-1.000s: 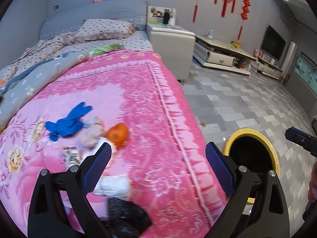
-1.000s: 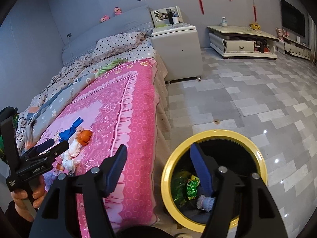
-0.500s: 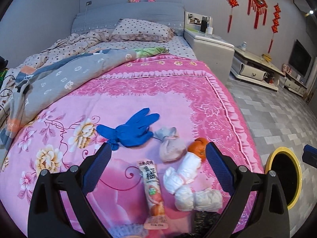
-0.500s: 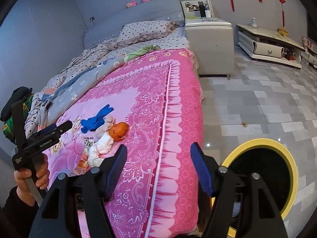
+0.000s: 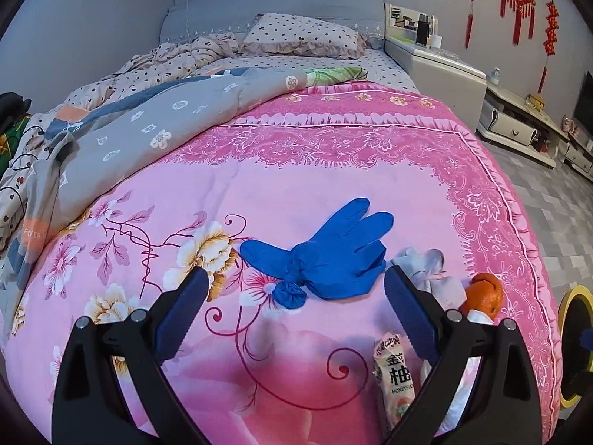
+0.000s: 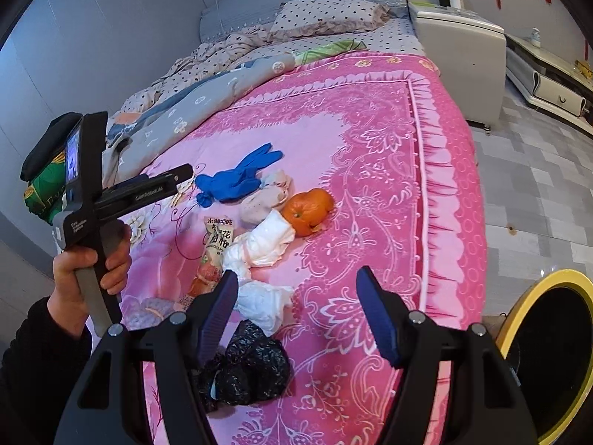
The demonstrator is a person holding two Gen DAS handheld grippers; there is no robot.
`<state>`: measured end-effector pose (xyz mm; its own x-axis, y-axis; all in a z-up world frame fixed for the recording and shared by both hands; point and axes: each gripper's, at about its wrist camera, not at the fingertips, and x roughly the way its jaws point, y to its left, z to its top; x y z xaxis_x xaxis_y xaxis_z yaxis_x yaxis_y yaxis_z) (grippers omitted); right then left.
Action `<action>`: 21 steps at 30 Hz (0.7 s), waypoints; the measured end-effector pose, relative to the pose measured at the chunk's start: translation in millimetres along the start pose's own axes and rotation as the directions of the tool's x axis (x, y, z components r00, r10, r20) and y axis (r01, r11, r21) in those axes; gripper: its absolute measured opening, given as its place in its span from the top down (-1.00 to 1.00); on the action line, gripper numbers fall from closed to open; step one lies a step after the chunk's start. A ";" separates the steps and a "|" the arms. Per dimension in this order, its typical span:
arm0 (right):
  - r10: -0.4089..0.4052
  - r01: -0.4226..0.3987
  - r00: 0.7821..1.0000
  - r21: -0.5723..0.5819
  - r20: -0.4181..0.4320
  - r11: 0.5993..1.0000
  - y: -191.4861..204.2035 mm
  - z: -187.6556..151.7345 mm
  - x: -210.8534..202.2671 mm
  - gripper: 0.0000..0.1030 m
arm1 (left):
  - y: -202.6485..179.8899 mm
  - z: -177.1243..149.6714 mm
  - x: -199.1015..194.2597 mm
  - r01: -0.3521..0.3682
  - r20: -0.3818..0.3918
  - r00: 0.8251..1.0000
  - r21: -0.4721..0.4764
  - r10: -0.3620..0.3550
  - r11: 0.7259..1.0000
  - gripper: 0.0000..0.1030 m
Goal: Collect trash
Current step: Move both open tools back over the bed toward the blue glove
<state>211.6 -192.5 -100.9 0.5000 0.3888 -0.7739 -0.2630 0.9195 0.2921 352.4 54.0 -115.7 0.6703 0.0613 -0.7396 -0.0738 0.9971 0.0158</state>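
Observation:
Trash lies on the pink bedspread (image 5: 296, 170): a blue glove (image 5: 326, 256) (image 6: 237, 178), an orange peel (image 5: 483, 296) (image 6: 309, 209), a snack wrapper (image 5: 394, 374) (image 6: 213, 256), white tissue wads (image 6: 267, 244), a pinkish crumpled bag (image 6: 259, 204) and a black plastic bag (image 6: 248, 367). My left gripper (image 5: 292, 304) is open and empty, just short of the glove; it also shows in the right wrist view (image 6: 148, 189). My right gripper (image 6: 296, 311) is open and empty above the bed's near edge. The yellow-rimmed bin (image 6: 548, 352) (image 5: 572, 333) stands on the floor to the right.
A grey quilt (image 5: 148, 126) and pillows (image 5: 300, 33) lie at the bed's head. A white nightstand (image 6: 459, 44) and a TV cabinet (image 5: 519, 126) stand right of the bed, with grey tiled floor (image 6: 537, 185) between.
Both grippers swung left, from the bin toward the bed. The left one has closed in on the blue glove. The bin has slid to the right edge of both views.

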 end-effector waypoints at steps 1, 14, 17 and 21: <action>0.004 -0.004 1.000 -0.004 -0.012 1.000 3.2 0.6 6.6 -0.22 | 1.0 1.0 4.9 0.002 -0.005 1.000 0.001 -0.002 1.000 -0.77; 0.026 -0.038 0.992 -0.101 -0.124 0.994 24.1 -4.5 49.9 -0.22 | 4.2 11.9 58.5 0.028 -0.060 0.998 0.019 -0.027 0.999 -0.77; 0.008 -0.029 0.990 -0.149 -0.137 0.988 28.4 -9.4 55.3 -0.22 | -1.5 12.9 67.7 0.033 -0.068 0.997 0.036 -0.031 0.999 -0.77; 0.018 -0.050 0.988 -0.206 -0.156 0.977 37.8 -13.8 60.4 -0.22 | -5.6 12.9 81.9 0.030 -0.086 0.996 0.045 -0.026 0.999 -0.77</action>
<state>220.5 -135.0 -144.4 0.3601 0.3913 -0.8469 -0.4521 0.8673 0.2085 417.2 54.0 -167.6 0.6060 0.0317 -0.7948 -0.0204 0.9995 0.0243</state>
